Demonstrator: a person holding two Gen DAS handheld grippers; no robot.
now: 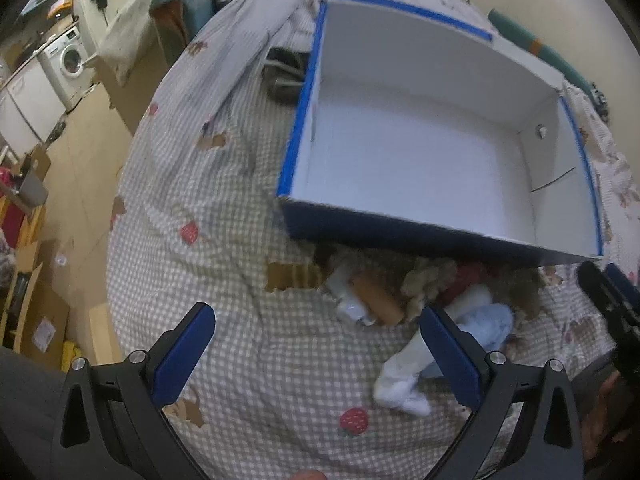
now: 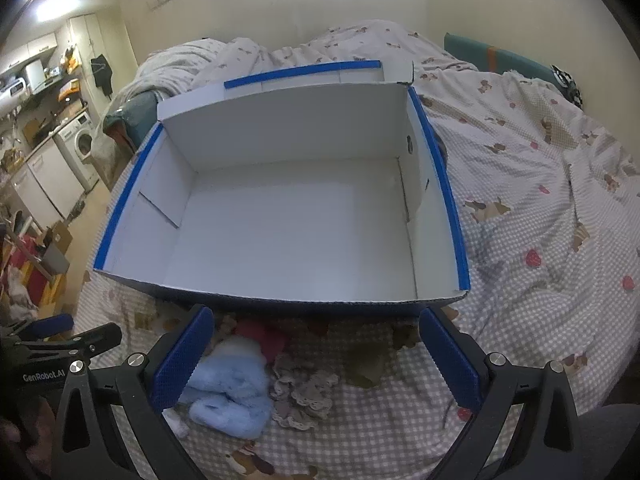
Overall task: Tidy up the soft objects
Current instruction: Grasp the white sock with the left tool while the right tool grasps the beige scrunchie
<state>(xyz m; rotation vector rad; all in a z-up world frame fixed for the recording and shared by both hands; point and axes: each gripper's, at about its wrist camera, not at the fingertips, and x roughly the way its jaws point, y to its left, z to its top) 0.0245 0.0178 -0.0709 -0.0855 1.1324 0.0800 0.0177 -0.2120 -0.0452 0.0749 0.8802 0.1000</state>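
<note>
An empty white cardboard box with blue-taped rims point(image 1: 316, 92) point(image 2: 444, 168) stands on the bed. In front of its near wall lies a pile of soft items: a light blue fluffy piece point(image 1: 490, 322) point(image 2: 230, 384), a red piece point(image 1: 466, 276) point(image 2: 264, 334), a beige crocheted piece point(image 1: 420, 284) point(image 2: 304, 392) and a white sock point(image 1: 400, 380). My left gripper point(image 1: 316, 356) is open above the sheet, left of the pile. My right gripper point(image 2: 316, 356) is open over the pile, the blue piece by its left finger.
The bed has a grey checked sheet with strawberries point(image 1: 240, 220) point(image 2: 540, 240) and a rumpled duvet point(image 2: 360, 44) behind the box. Left of the bed are floor, cardboard boxes point(image 1: 40, 320) and a washing machine point(image 1: 70, 58) point(image 2: 82, 142). A teal headboard point(image 2: 500, 58) stands far right.
</note>
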